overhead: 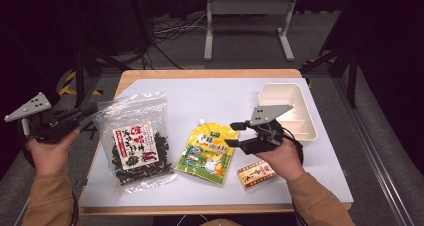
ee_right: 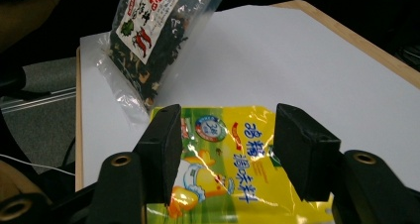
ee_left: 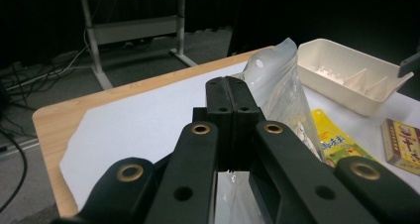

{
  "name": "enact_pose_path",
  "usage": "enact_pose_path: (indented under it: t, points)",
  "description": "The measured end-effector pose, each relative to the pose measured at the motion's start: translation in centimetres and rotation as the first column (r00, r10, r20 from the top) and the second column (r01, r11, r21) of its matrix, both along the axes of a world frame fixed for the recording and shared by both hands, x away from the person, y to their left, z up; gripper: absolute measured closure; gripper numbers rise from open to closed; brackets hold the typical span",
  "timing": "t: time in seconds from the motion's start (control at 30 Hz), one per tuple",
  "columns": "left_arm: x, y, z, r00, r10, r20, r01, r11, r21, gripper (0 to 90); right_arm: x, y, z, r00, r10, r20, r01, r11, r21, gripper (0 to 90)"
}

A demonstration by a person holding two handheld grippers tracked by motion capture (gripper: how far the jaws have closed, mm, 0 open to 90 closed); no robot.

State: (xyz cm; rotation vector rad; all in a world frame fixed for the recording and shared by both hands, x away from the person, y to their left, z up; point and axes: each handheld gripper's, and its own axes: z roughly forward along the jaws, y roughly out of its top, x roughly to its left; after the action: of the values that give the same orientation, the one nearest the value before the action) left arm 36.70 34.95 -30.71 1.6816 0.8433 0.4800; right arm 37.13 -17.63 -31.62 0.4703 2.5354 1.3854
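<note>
White mat on the table: left gripper (overhead: 85, 112) pinches the clear seaweed bag (overhead: 134, 141) by its top corner. Right gripper (overhead: 239, 134), jaws half apart and empty, hangs just right of the yellow pouch (overhead: 207, 152), closest.

Lab or recording studio, not a home. Wooden table (overhead: 150, 76) under a white sheet (overhead: 225, 96), dark curtained surround, grey carpet floor (overhead: 250, 46). Loose cables (overhead: 170, 31) trail at far left; metal frame stand (overhead: 247, 8) beyond the table; railing (overhead: 372, 151) along right.
</note>
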Motion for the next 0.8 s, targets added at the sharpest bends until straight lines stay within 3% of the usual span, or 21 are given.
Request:
enact_pose_path:
  t: [0.47,0.7,0.8]
  points:
    - [-1.1,-1.0,1.2,0.9964,-0.064,0.057,0.064,0.9979,-0.007,90.0,1.1,5.2,2.1,0.9988,0.041,0.029,-0.040,0.9989,-0.024,41.8]
    - [-1.3,-1.6,1.7,0.9930,-0.089,0.079,0.090,0.9960,-0.008,90.0,2.7,7.2,2.8,0.9992,0.039,0.010,-0.039,0.9992,0.001,34.5]
    - [-1.3,-1.8,1.8,0.9914,-0.098,0.087,0.099,0.9951,-0.009,90.0,3.3,7.8,2.9,0.9983,0.053,-0.022,-0.053,0.9983,0.024,31.0]
